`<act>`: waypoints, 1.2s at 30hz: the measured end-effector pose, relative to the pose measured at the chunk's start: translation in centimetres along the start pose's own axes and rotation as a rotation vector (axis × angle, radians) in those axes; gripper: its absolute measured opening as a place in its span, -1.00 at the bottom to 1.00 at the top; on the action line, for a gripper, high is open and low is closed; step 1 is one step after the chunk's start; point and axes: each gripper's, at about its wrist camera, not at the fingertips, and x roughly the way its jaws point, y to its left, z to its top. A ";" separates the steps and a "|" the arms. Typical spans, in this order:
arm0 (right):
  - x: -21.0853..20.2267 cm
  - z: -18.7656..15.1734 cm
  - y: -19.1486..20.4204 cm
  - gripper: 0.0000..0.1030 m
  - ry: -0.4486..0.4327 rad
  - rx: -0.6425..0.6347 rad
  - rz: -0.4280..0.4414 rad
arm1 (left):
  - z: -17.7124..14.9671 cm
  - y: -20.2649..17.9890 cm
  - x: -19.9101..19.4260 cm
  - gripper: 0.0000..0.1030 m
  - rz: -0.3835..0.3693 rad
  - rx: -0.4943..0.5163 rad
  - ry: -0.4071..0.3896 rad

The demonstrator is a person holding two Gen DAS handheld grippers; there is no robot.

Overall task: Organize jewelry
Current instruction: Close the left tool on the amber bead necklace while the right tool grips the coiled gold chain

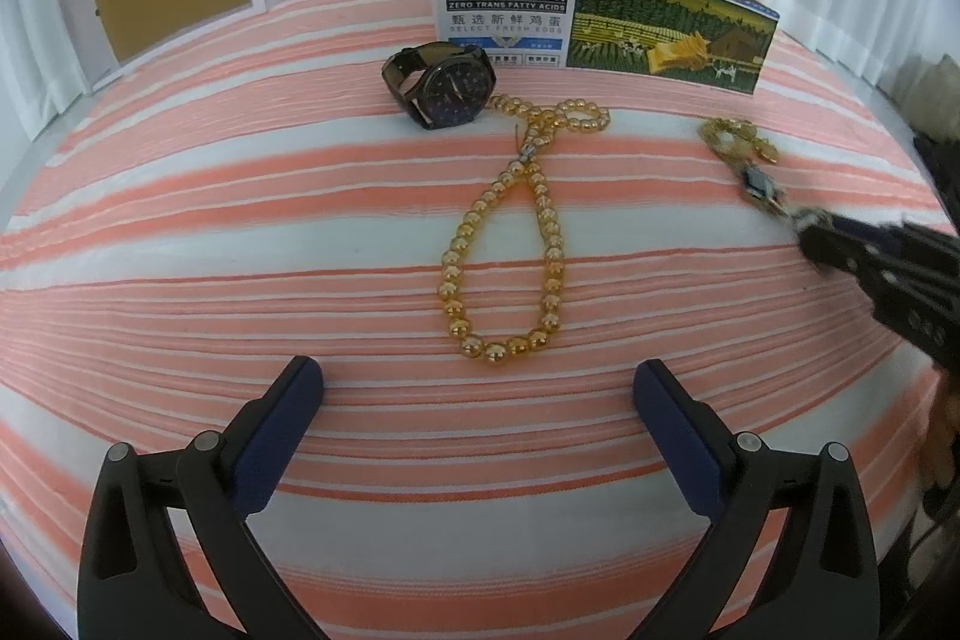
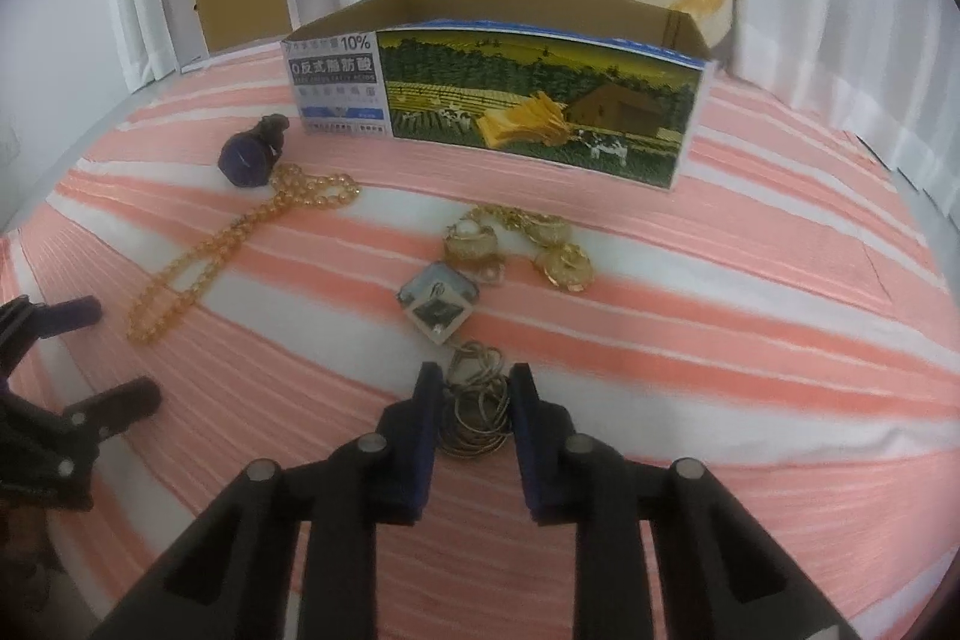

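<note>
Brassy thin chain coiled in loops (image 2: pixel 477 409) lies on the pink-and-white striped bedspread (image 2: pixel 720 340), pinched between the narrowed pads of the right gripper (image 2: pixel 474 388), with its square glassy pendant (image 2: pixel 441 307) just ahead. Nothing seems stowed yet: the open printed cardboard box (image 2: pixel 528 100) shows no jewelry from here. Still out are the gold bead necklace (image 1: pixel 504 244), dark leather-strapped wristwatch (image 1: pixel 444 85) touching it, and gold filigree cluster (image 2: pixel 522 244) before the box. Left gripper (image 1: pixel 477 394) gapes wide, empty, near the beads
</note>
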 end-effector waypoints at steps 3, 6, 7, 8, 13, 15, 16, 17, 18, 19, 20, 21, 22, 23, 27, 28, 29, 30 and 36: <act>-1.1 -1.3 -0.3 -0.56 0.000 -0.001 -0.004 | 0.0 0.0 0.0 0.99 0.000 0.000 0.000; -2.2 -2.6 -0.7 -0.56 0.003 -0.011 -0.020 | 0.0 0.0 0.0 0.99 0.000 0.000 0.002; -2.5 -2.9 -0.9 -0.56 0.003 -0.011 -0.025 | 0.0 0.0 0.0 0.99 0.000 0.000 0.004; -2.7 -3.2 -1.1 -0.56 0.002 -0.008 -0.031 | 0.1 0.0 0.0 0.99 0.000 0.000 0.007; -3.1 -3.8 -2.1 -0.56 -0.007 0.018 -0.033 | 1.4 0.0 0.0 0.98 -0.063 -0.001 0.025; -2.9 -3.7 -2.1 -0.56 -0.013 0.011 -0.039 | 2.8 0.0 -0.1 0.98 -0.080 0.003 0.010; -2.8 -3.7 -2.0 -0.56 -0.016 0.007 -0.043 | 3.4 0.0 -0.2 0.98 -0.086 0.005 0.005; -2.7 -3.6 -2.0 -0.56 -0.022 0.007 -0.045 | 4.4 0.0 0.0 0.98 -0.100 0.005 -0.001; -2.6 -3.6 -2.1 -0.56 -0.027 0.011 -0.044 | 5.4 0.0 0.3 0.98 -0.116 0.004 -0.004; -2.6 -3.6 -2.1 -0.56 -0.031 0.016 -0.044 | 6.0 -0.1 0.6 0.98 -0.124 0.005 -0.004; -2.6 -3.6 -2.1 -0.56 -0.034 0.018 -0.046 | 6.9 -0.3 1.3 0.97 -0.126 0.010 -0.002; -2.6 -3.6 -2.1 -0.56 -0.036 0.017 -0.048 | 7.7 -0.6 2.2 0.94 -0.116 0.013 -0.001; -2.6 -3.6 -2.1 -0.56 -0.038 0.018 -0.049 | 8.2 -0.7 2.9 0.91 -0.109 0.014 0.002; -2.5 -3.6 -2.1 -0.56 -0.039 0.019 -0.047 | 8.6 -0.9 3.6 0.76 -0.109 0.015 0.011; -3.0 -3.9 -2.7 -0.57 -0.055 0.047 -0.015 | 9.2 -2.2 5.2 0.24 -0.069 0.063 0.025; -3.2 -4.1 -2.8 -0.58 -0.063 0.055 -0.006 | 9.1 -2.3 5.1 0.15 -0.065 0.074 0.025; -3.5 -4.3 -3.0 -0.59 -0.068 0.062 0.004 | 8.9 -2.6 4.9 -0.16 -0.056 0.092 0.011; -3.7 -4.5 -3.2 -0.61 -0.070 0.067 0.010 | 8.7 -2.7 4.6 -0.57 -0.070 0.103 0.003; -5.2 -5.5 -3.7 -0.64 -0.084 0.070 0.023 | 6.4 -2.4 2.8 -0.89 -0.096 0.113 -0.005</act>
